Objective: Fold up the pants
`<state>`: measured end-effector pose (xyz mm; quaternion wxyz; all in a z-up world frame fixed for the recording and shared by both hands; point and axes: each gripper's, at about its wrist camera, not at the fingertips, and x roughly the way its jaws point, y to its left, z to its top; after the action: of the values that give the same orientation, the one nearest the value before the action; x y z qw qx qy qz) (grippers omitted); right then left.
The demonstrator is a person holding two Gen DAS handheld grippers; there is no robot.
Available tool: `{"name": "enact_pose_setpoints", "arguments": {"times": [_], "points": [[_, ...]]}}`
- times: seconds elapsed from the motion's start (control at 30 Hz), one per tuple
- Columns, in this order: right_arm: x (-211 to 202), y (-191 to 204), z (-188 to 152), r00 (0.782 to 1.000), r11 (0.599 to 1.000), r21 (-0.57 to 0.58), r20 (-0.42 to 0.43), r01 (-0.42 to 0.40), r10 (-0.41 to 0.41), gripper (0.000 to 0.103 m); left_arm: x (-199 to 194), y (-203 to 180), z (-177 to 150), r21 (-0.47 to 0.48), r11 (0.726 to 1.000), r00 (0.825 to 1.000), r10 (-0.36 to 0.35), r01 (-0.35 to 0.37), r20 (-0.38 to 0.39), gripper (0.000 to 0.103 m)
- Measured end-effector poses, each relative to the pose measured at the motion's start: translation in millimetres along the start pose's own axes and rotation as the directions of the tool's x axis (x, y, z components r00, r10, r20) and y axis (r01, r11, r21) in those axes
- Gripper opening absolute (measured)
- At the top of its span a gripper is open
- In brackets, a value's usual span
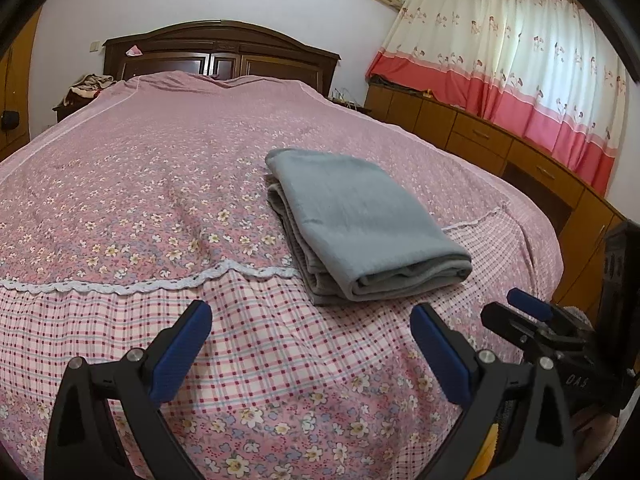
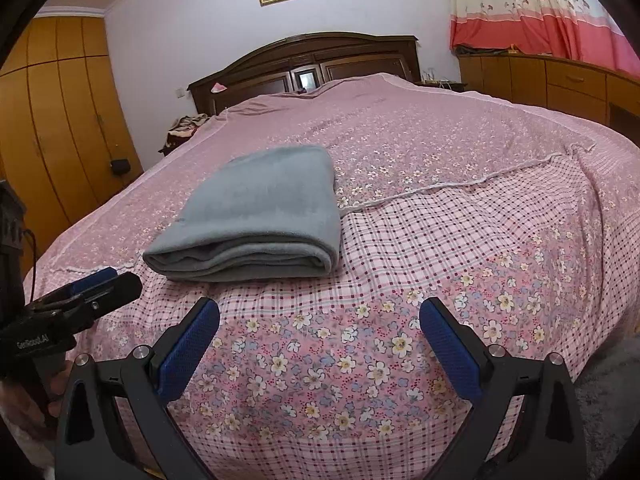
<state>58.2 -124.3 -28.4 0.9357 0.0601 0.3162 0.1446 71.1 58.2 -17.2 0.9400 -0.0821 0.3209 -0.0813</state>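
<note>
Grey pants lie folded into a thick rectangle on the bed, long axis running from the foot toward the headboard, folded edge nearest the foot. The left gripper and right gripper hover near it, both wide and empty, likely because the folding looks finished.
</note>
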Motion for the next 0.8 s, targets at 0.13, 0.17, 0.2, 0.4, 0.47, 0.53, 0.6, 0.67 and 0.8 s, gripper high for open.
{"name": "enact_pose_setpoints", "arguments": {"times": [0.13, 0.17, 0.2, 0.4, 0.47, 0.53, 0.6, 0.67, 0.8], "points": [[2.9, -2.0, -0.9, 1.0, 1.0, 0.009, -0.012, -0.003, 0.003, 0.102, 1.6, -0.2, 0.9, -0.005, 1.0, 1.0, -0.002, 0.002, -0.003, 0.101], [3.5, -2.8, -1.4, 1.0, 1.0, 0.012, -0.014, -0.003, 0.003, 0.102, 1.8, 0.0, 1.4, -0.009, 1.0, 1.0, -0.005, 0.005, -0.002, 0.101], [3.9, -3.2, -1.7, 1.0, 1.0, 0.014, -0.016, -0.003, 0.004, 0.102, 2.2, -0.1, 1.9, -0.01, 1.0, 1.0, -0.005, 0.005, -0.001, 0.101], [4.2, -2.7, -2.9, 1.0, 1.0, 0.012, -0.017, 0.003, -0.003, 0.102, 4.1, -0.6, 2.7, -0.008, 1.0, 1.0, -0.006, 0.006, -0.006, 0.101], [4.9, -1.7, -3.5, 1.0, 1.0, 0.007, -0.019, 0.003, -0.002, 0.102, 4.1, -0.5, 2.7, -0.008, 1.0, 1.0, -0.008, 0.007, -0.007, 0.101], [5.6, -0.9, -4.0, 1.0, 1.0, 0.004, -0.021, 0.0, 0.0, 0.102, 4.8, -0.8, 2.8, -0.009, 1.0, 1.0, -0.006, 0.006, -0.007, 0.101], [6.1, -0.5, -5.0, 1.0, 1.0, 0.004, -0.023, 0.001, 0.0, 0.102, 5.3, -0.5, 2.7, -0.01, 1.0, 1.0, -0.007, 0.007, -0.008, 0.101], [6.2, -0.5, -5.6, 1.0, 1.0, 0.006, -0.024, 0.004, -0.004, 0.102, 5.6, -0.2, 2.7, -0.011, 1.0, 1.0, -0.006, 0.006, -0.008, 0.101], [6.1, -1.5, -6.8, 1.0, 1.0, 0.01, -0.024, 0.011, -0.011, 0.102, 5.6, -0.3, 2.9, -0.011, 1.0, 1.0, -0.009, 0.009, -0.008, 0.101]]}}
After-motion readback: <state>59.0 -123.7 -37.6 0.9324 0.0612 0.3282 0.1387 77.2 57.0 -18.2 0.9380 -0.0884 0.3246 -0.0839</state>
